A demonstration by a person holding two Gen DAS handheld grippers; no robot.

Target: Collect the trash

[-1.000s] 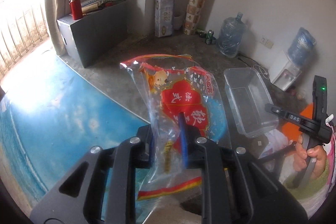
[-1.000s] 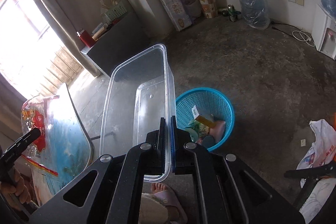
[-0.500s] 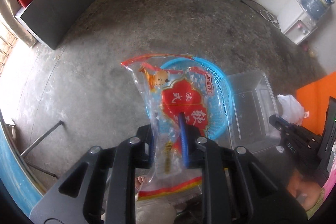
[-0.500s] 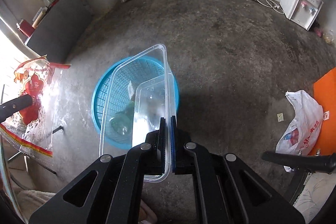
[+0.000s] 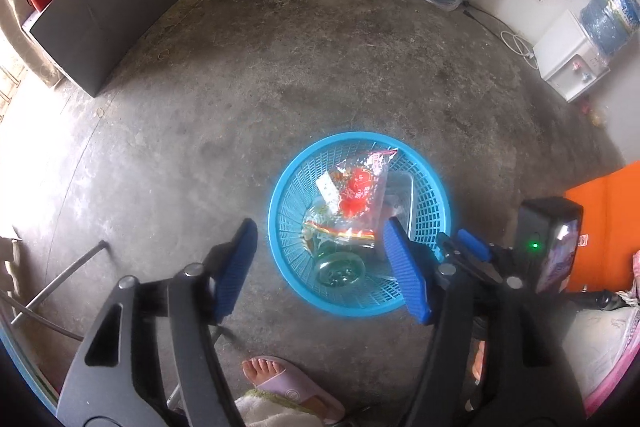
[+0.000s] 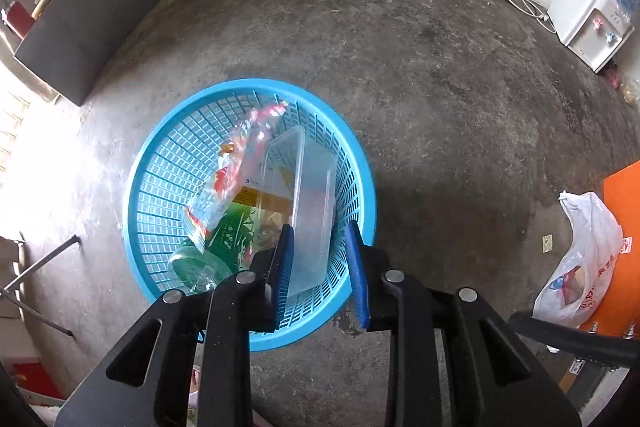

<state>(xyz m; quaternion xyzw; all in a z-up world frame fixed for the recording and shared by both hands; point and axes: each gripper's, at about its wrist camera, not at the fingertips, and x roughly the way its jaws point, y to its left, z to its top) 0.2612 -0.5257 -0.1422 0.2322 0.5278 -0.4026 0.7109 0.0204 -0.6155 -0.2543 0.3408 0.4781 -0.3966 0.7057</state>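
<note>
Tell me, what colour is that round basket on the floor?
Bright blue plastic basket with open lattice walls, clearest in the right wrist view.

bare concrete floor (image 5: 248,99) open on the far and left sides of the blue basket (image 6: 160,155); basket mouth crowded by a clear tub (image 6: 312,195) along its right wall and a snack bag (image 6: 236,167); metal legs (image 5: 60,279) at left, white bag (image 6: 580,259) at right.
</note>
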